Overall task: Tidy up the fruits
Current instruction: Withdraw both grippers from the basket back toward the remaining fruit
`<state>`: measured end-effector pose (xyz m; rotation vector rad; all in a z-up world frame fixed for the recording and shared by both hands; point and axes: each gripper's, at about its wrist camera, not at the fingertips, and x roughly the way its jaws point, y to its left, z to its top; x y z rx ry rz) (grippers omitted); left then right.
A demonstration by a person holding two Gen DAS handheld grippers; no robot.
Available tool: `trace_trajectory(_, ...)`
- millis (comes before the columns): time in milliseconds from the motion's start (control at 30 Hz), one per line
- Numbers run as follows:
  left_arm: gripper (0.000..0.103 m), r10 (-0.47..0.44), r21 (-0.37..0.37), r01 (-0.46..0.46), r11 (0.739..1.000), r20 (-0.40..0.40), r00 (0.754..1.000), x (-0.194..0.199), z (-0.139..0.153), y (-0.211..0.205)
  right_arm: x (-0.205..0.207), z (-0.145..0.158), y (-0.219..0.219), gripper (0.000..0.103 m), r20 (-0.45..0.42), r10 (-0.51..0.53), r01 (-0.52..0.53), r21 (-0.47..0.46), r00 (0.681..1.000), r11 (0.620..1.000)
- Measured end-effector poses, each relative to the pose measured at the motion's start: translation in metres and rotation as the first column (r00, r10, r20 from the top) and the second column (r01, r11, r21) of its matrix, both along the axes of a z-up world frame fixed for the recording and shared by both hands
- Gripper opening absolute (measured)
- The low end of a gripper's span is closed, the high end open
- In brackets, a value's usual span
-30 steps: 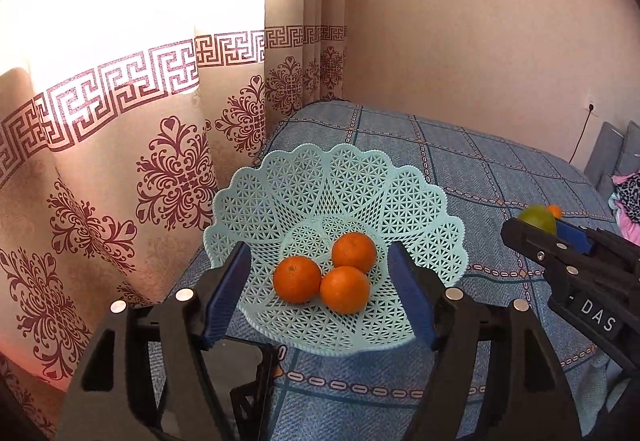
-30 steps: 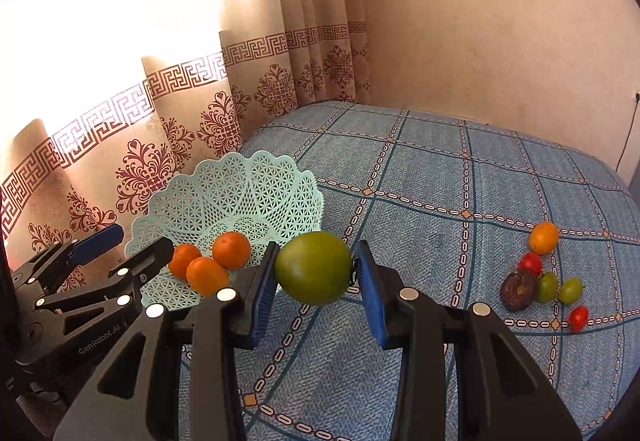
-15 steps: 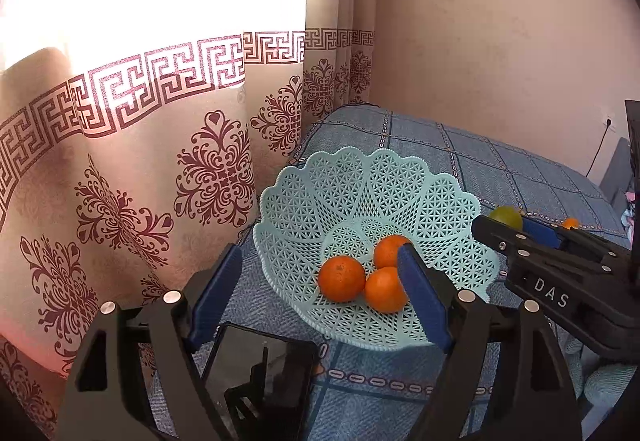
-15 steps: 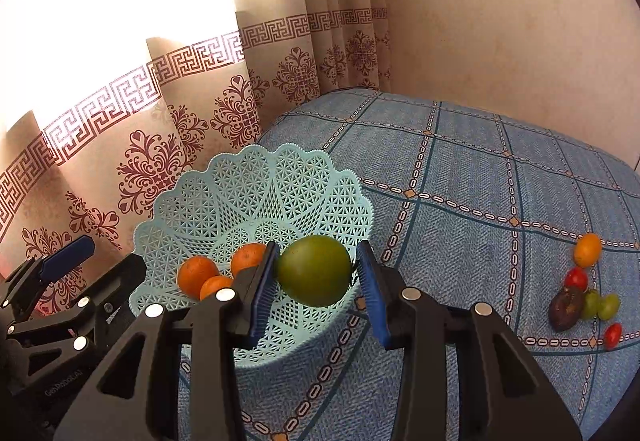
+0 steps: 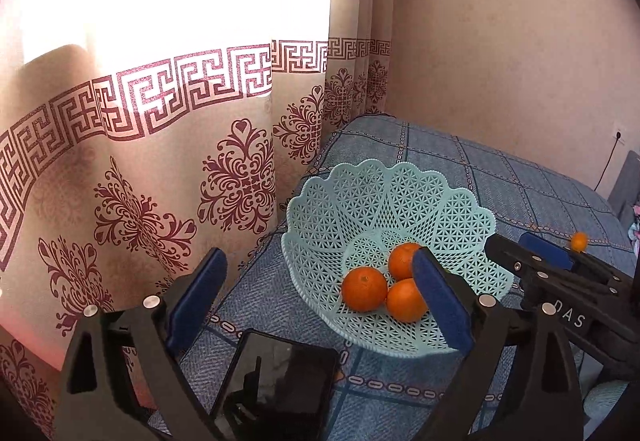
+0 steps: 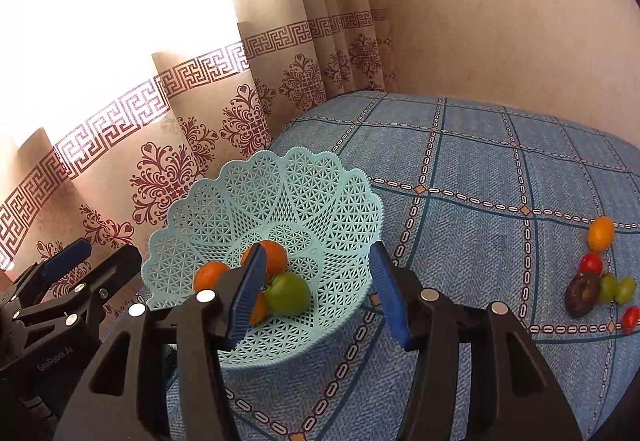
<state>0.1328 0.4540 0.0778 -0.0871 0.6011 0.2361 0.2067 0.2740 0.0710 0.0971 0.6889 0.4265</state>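
The green fruit [image 6: 287, 293] lies in the basket [image 6: 340, 209] on the bed [image 6: 480, 241], touching the oranges [image 6: 272, 257]. The right gripper [image 6: 318, 289] hovers spread wide over it; the left gripper [image 5: 320, 301] is likewise spread, holding nothing.

— How many fruits are in the basket [image 6: 340, 209]?
— Three oranges [image 6: 276, 255] and one green tomato [image 6: 289, 293].
— And on the bed?
— One orange fruit [image 6: 600, 233], two red tomatoes [image 6: 591, 263], two small green ones [image 6: 625, 289], one dark fruit [image 6: 581, 295].
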Motion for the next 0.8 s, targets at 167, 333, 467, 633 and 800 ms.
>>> trace_trajectory(167, 0.099, 0.015, -0.006, -0.015, 1.0, 0.009, 1.0, -0.002, 0.003, 0.005, -0.002, 0.001, 0.0, 0.056, 0.0, 0.0, 0.0, 0.001, 1.0, 1.0)
trace_trajectory(333, 0.1, 0.005, -0.001, -0.005, 1.0, 0.01, 1.0, -0.002, 0.004, 0.005, -0.005, 0.001, -0.001, 0.062, 0.004, -0.002, 0.002, -0.001, 1.0, 1.0)
trace_trajectory(467, 0.1, 0.002, 0.006, -0.002, 1.0, 0.018, 1.0, -0.003, 0.006, 0.004, -0.008, 0.002, -0.004, 0.066, 0.01, -0.011, 0.012, -0.004, 1.0, 1.0)
trace_trajectory(633, 0.1, -0.004, 0.008, 0.003, 1.0, 0.024, 1.0, -0.006, 0.007, 0.002, -0.01, 0.004, -0.013, 0.069, 0.009, -0.036, 0.036, 0.014, 0.999, 0.999)
trace_trajectory(800, 0.1, -0.002, 0.007, 0.001, 1.0, 0.034, 0.999, -0.009, 0.009, 0.001, -0.013, 0.004, -0.02, 0.074, 0.006, -0.055, 0.055, 0.022, 0.998, 0.998)
